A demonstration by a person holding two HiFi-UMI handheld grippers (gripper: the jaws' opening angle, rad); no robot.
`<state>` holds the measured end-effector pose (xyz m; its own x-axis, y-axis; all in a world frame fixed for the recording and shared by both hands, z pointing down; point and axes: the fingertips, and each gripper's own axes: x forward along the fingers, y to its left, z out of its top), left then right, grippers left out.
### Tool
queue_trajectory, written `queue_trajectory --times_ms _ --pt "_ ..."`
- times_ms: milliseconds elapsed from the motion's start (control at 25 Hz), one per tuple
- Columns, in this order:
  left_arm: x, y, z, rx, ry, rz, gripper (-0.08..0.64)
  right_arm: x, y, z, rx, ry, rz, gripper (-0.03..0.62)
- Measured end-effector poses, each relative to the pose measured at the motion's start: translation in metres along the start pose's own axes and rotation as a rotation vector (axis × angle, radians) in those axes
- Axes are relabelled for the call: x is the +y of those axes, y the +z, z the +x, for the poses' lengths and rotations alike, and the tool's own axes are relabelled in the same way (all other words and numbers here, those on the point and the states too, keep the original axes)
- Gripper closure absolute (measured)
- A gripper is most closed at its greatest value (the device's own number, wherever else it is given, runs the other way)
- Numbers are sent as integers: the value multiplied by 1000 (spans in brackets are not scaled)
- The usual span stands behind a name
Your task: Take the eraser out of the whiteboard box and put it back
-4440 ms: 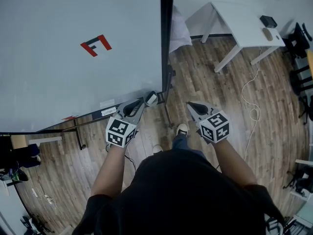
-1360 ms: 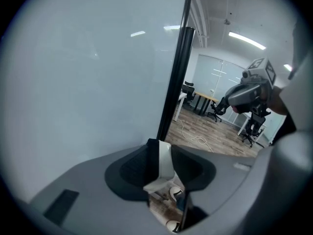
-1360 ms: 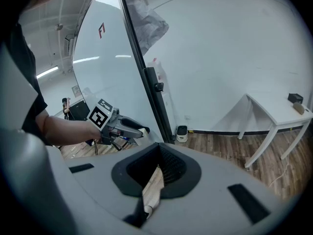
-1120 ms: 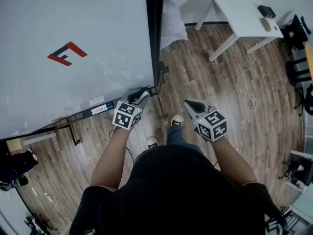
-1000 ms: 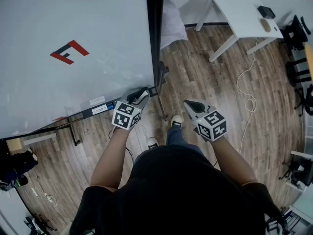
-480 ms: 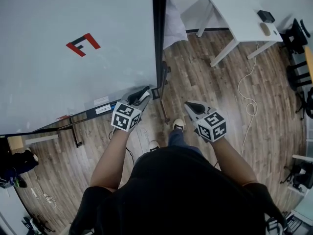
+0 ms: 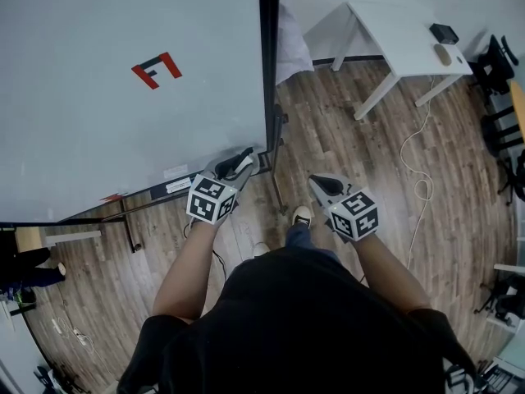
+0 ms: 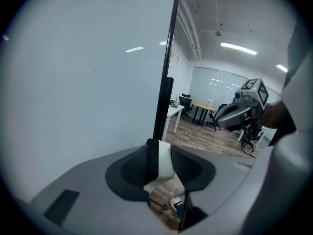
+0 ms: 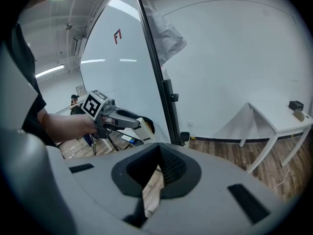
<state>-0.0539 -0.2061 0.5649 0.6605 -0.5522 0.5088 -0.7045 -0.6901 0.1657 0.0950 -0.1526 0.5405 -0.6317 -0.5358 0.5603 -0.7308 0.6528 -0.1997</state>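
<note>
Half done imo: white-and-black block eraser out, clamped in left gripper; return to black whiteboard box at 9 o'clock pending. Right gripper closed, empty.

The whiteboard is closing off all passage on the left. Its black frame post is standing just ahead of the left gripper, and the tray is projecting along the board's bottom edge. Right of the post, bare wood floor is leaving free passage up to the white table. A cable is lying across that floor.
</note>
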Motion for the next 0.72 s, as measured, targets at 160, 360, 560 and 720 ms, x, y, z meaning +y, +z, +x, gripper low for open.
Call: queue_trajectory --times_ms 160,360,560,720 --pt "-6 8 -11 -10 1 15 408 4 2 -3 -8 -2 -8 598" --pt "-10 11 -23 -21 10 23 408 13 4 -6 -19 3 -16 598" --pt "-12 9 -36 -26 27 24 408 21 2 -10 -19 8 -23 598" --pt "-13 5 -49 -25 41 23 408 29 1 -10 -20 14 -30 598"
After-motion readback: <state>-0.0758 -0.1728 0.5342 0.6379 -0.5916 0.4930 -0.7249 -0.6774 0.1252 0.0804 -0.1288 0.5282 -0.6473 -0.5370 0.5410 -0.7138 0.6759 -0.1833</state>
